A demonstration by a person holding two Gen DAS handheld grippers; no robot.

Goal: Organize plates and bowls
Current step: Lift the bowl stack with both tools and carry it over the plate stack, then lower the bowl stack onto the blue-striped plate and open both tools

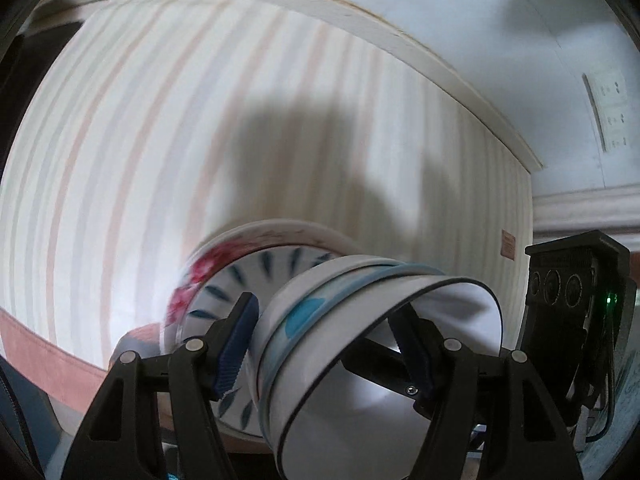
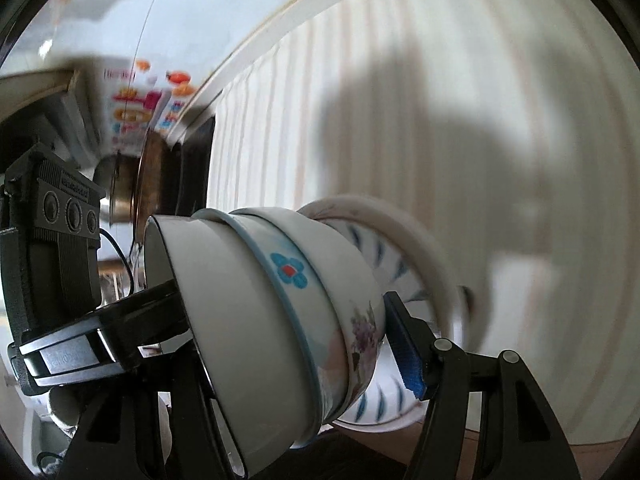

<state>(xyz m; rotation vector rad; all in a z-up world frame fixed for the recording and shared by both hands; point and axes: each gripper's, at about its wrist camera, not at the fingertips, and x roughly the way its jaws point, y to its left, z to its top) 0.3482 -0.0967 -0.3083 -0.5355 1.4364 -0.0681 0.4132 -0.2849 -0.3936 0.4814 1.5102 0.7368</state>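
A stack of nested white bowls [image 1: 320, 340] sits on a blue-leaf plate [image 1: 224, 292] over a red-flowered plate [image 1: 200, 268], all seen sideways. My left gripper [image 1: 324, 344] is shut on the bowl stack, one pad outside, one inside the top bowl. In the right wrist view the bowl stack [image 2: 272, 320], with a blue flower mark, rests on the plates [image 2: 400, 264]. My right gripper [image 2: 292, 344] is shut on the same stack, its blue pad [image 2: 404, 356] against the lowest bowl.
A striped tablecloth [image 1: 160, 140] fills the background, with a white table rim [image 1: 360, 20] behind it. A wall socket panel [image 1: 608, 112] is at the right. The other gripper's body [image 2: 52, 240] shows at the left, near metal pots [image 2: 132, 184] and colourful packaging [image 2: 140, 100].
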